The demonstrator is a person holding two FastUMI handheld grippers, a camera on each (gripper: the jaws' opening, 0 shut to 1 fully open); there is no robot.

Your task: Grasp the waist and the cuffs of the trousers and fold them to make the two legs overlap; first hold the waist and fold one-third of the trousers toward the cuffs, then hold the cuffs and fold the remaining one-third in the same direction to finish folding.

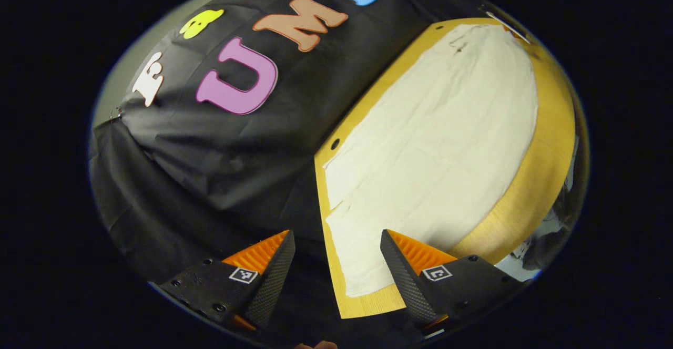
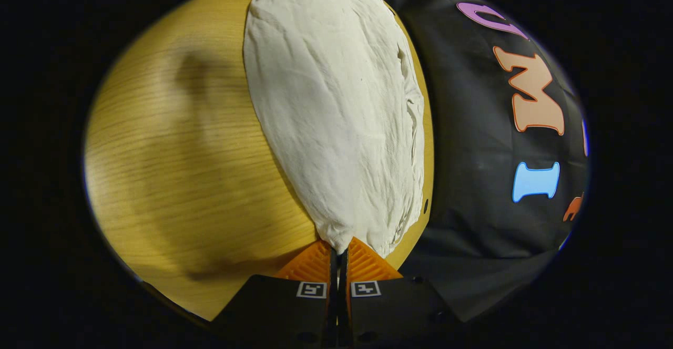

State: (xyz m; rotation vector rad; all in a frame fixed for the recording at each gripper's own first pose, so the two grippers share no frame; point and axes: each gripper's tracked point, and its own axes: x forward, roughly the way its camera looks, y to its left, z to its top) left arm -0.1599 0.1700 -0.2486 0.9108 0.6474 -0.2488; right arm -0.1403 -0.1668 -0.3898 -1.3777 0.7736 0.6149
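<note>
The cream trousers point(image 1: 431, 149) lie lengthwise along the surface point(image 1: 547, 170) by its wall-side edge, the right tool point(image 2: 339, 249) pressed together, apparently pinching one end's hem, the left tool point(image 1: 336, 265) spread above the other end, ready to grasp.

My left gripper view looks from above and off one end of the table point(image 1: 547, 144), tilted so the tabletop runs up toward the right, with the booth wall point(image 1: 221, 144) taking the left half; it sits fairly high, my own fingers spread at the bottom. My right gripper view looks from the opposite end, much nearer and lower, along the length of the trousers point(image 2: 336, 107), the wooden table point(image 2: 184, 170) to its left and the wall point(image 2: 473, 154) to its right. Both views share the pale trousers point(image 1: 436, 149), the tabletop and the same stretch of black wall.
</note>
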